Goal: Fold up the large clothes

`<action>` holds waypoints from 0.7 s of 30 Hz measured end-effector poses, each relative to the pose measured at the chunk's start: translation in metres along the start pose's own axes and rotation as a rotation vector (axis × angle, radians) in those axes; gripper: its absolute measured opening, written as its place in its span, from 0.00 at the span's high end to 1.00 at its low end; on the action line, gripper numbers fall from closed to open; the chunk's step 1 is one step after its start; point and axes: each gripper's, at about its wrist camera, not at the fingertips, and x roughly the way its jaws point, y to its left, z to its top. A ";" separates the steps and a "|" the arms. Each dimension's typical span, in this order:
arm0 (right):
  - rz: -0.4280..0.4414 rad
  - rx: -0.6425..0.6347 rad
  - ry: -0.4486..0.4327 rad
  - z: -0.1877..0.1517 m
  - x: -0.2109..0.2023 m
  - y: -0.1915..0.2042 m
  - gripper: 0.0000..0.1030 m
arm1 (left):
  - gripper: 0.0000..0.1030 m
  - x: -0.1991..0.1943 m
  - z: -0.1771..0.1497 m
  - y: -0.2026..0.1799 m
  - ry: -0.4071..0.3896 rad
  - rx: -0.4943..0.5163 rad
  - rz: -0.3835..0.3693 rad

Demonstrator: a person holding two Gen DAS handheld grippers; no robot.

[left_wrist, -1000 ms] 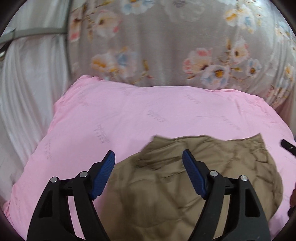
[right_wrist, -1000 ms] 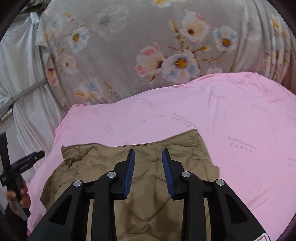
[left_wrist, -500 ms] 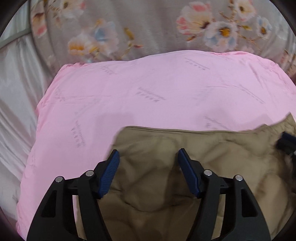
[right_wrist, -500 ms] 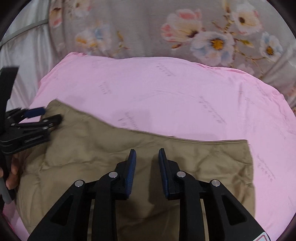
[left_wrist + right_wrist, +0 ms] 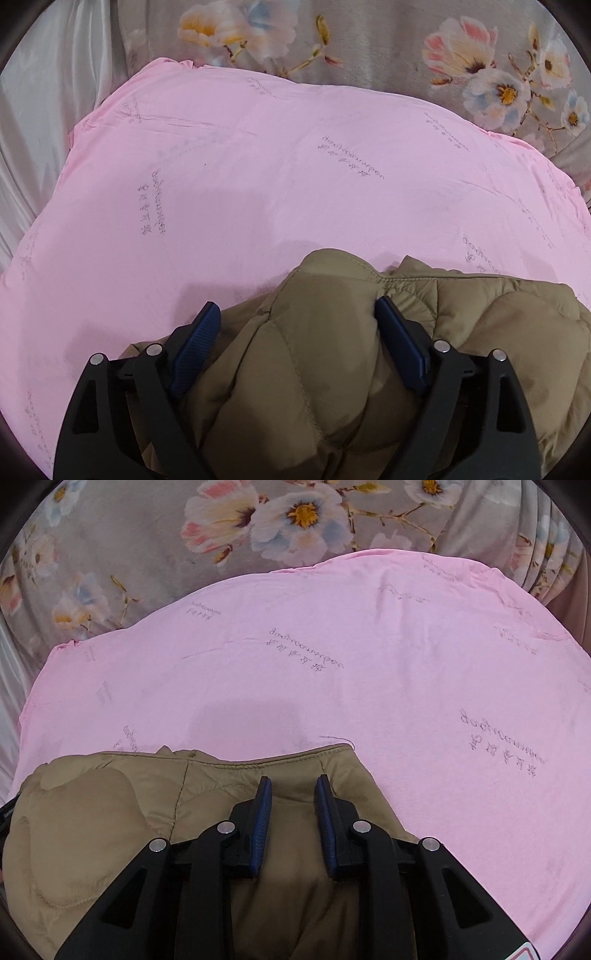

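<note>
The left claw has its jaws wide and still spreading. A thick fold of the tan quilted jacket bulges up between the two blue pads; the right pad lies against the fabric, while a gap shows at the left pad, so nothing is pinched. The jacket fills the space from between the fingers out to the claw's right, and its rounded edge ends just ahead of the fingertips. Left of the claw and ahead of it lies only the pink sheet, printed with faint grey lettering. Beyond the sheet's far edge is a grey floral cloth, and far left of it a pale satin fabric.

The right claw has its jaws drawn close, a narrow gap between the pads. The jacket lies under and between the fingers, but whether the pads pinch any fabric cannot be told. Its stitched hem runs just ahead of the fingertips, and its puffy bulk spreads to the claw's left. Right of the claw and ahead of the hem is bare pink sheet, with the floral cloth beyond.
</note>
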 end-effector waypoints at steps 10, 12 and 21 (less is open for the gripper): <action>0.006 0.008 -0.008 -0.002 0.004 -0.003 0.78 | 0.17 0.005 -0.001 -0.003 0.001 0.007 0.010; 0.004 0.006 -0.009 -0.001 0.004 -0.003 0.78 | 0.17 0.005 -0.001 -0.004 0.003 0.009 0.016; -0.011 -0.092 -0.112 0.003 -0.050 0.034 0.73 | 0.21 -0.060 0.004 -0.016 -0.076 -0.019 0.018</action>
